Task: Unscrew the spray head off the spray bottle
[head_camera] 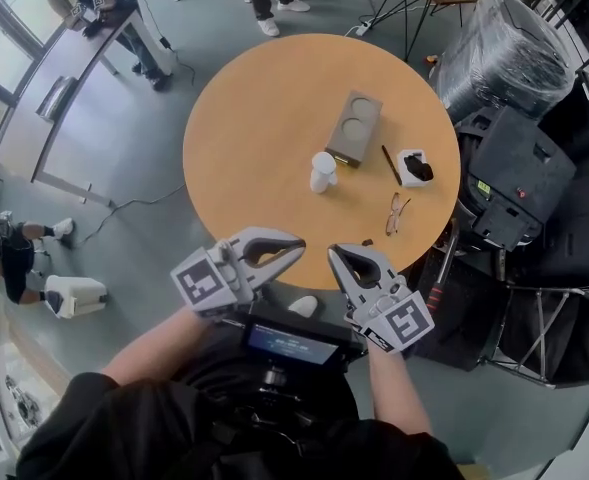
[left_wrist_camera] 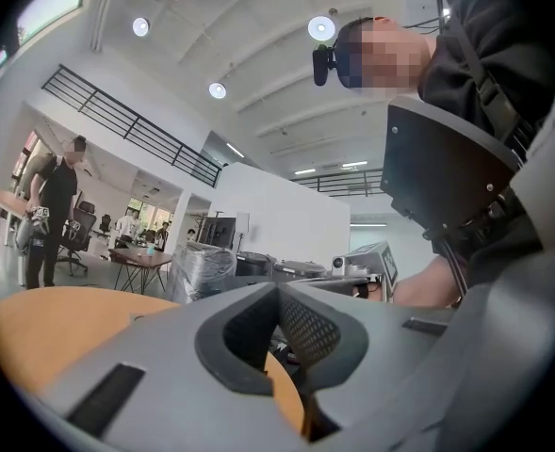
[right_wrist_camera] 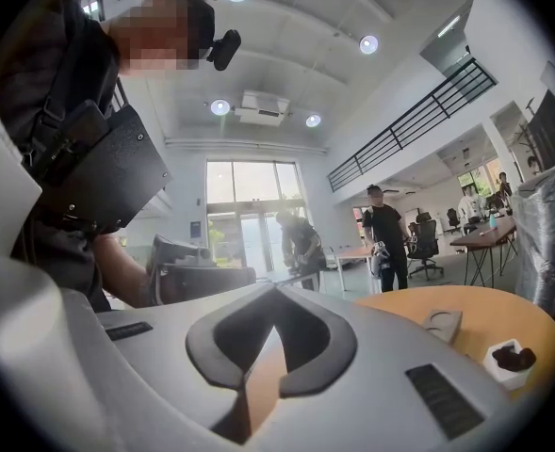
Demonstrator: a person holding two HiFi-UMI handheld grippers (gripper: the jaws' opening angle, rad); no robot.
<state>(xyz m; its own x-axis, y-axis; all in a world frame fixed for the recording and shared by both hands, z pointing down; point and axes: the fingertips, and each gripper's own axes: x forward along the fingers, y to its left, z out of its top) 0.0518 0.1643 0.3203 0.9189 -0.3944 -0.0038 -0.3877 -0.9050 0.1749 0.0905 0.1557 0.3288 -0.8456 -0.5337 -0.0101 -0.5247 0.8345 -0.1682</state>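
A small white spray bottle [head_camera: 322, 172] stands upright near the middle of the round wooden table [head_camera: 244, 118]. Neither gripper view shows it. My left gripper [head_camera: 299, 246] hangs over the table's near edge, shut and empty, well short of the bottle. My right gripper [head_camera: 334, 255] is beside it, also shut with nothing in it. The two tips point toward each other, a small gap apart. The left gripper view shows its shut jaws [left_wrist_camera: 279, 288] and the right gripper [left_wrist_camera: 381, 266] beyond them. In the right gripper view the jaws [right_wrist_camera: 275, 292] meet, with the left gripper [right_wrist_camera: 187, 266] behind.
On the table lie a grey tray with two round hollows [head_camera: 354, 128], a pen [head_camera: 391, 165], a white box holding something dark [head_camera: 414, 167] and folded glasses [head_camera: 396, 213]. Dark cases [head_camera: 519, 183] and a wrapped bundle [head_camera: 499, 53] crowd the right side. People stand at desks farther off.
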